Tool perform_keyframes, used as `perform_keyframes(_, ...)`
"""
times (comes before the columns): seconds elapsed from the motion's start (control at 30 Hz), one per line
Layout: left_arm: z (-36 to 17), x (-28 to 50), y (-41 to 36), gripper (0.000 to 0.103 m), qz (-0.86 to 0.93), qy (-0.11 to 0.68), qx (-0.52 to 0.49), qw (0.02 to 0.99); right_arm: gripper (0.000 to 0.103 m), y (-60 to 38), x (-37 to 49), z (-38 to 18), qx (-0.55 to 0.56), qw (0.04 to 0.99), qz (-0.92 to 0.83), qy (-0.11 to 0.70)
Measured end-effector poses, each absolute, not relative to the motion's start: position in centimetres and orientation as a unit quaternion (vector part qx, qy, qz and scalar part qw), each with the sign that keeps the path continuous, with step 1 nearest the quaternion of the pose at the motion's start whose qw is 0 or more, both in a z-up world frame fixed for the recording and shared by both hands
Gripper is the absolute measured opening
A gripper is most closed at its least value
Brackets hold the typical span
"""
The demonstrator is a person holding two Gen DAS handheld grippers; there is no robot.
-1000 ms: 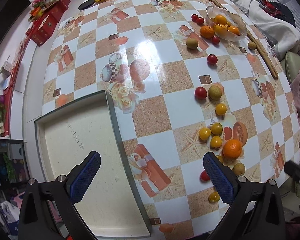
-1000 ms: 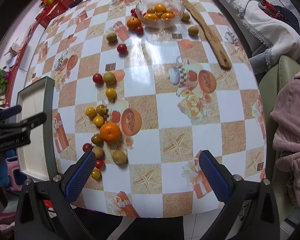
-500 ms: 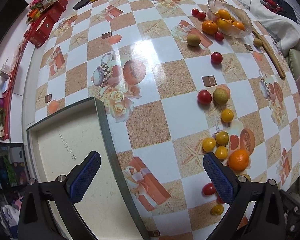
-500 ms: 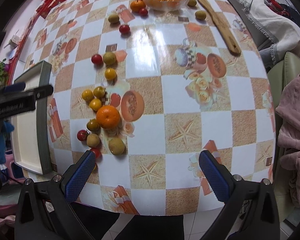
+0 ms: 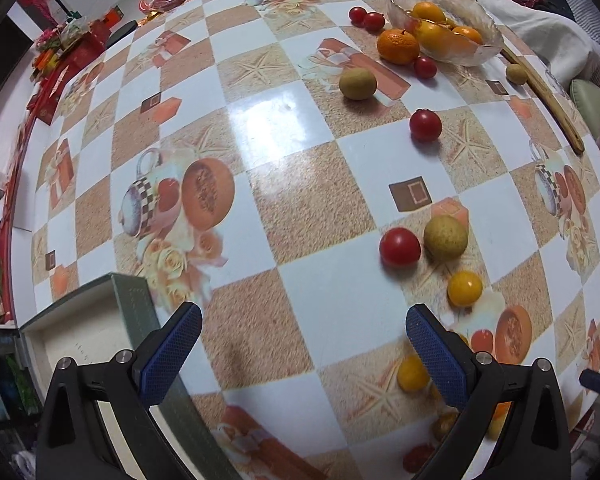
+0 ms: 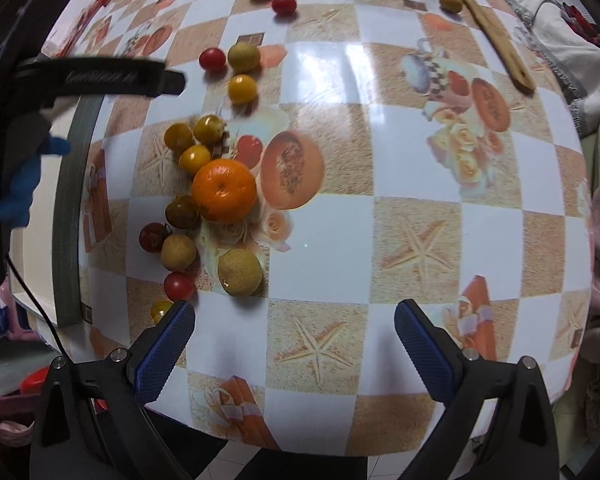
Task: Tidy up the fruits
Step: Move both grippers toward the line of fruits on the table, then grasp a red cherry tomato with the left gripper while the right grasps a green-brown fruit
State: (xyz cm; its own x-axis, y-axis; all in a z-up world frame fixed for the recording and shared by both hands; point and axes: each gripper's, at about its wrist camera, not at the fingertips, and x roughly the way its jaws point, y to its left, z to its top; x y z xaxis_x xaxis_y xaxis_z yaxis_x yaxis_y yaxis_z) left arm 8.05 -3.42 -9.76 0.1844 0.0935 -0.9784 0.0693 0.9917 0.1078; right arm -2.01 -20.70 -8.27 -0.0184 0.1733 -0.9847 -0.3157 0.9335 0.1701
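Loose fruit lies on the checkered tablecloth. In the right wrist view an orange (image 6: 224,191) sits in a cluster of yellow, green and red small fruits, with a green one (image 6: 240,272) nearest. My right gripper (image 6: 294,322) is open and empty just right of the cluster. In the left wrist view a red tomato (image 5: 399,246), a green fruit (image 5: 445,237) and a yellow fruit (image 5: 464,288) lie ahead to the right. My left gripper (image 5: 302,330) is open and empty above the cloth. A glass bowl (image 5: 476,50) with oranges stands at the far right.
A grey tray (image 5: 134,300) with a pale floor sits at the table's left edge; it also shows in the right wrist view (image 6: 70,216). A long wooden stick (image 5: 548,92) lies beside the bowl. Red boxes and packets crowd the far left edge. Cushions and fabric lie right of the table.
Both grippers have moved forward and lower over the table. The left one has passed the tray toward the fruit. The right one has closed in on the orange cluster. Both stay open.
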Motion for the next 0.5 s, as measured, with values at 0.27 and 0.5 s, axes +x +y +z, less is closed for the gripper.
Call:
perform_keyframes(0.27, -10.8, 8.8, -5.3, 0.092, -0.015, 0.632, 0.076, 0.771, 0.081, -19.0, -2.3, -10.3, -0.080, 0.703, 0.205, 0.676)
perform_keyframes(0.5, -11.1, 9.2, -6.2, 0.084, -0.022, 0.627, 0.070, 0.775, 0.070, -16.5, -2.6, -11.0, -0.111, 0.716, 0.229, 0.650)
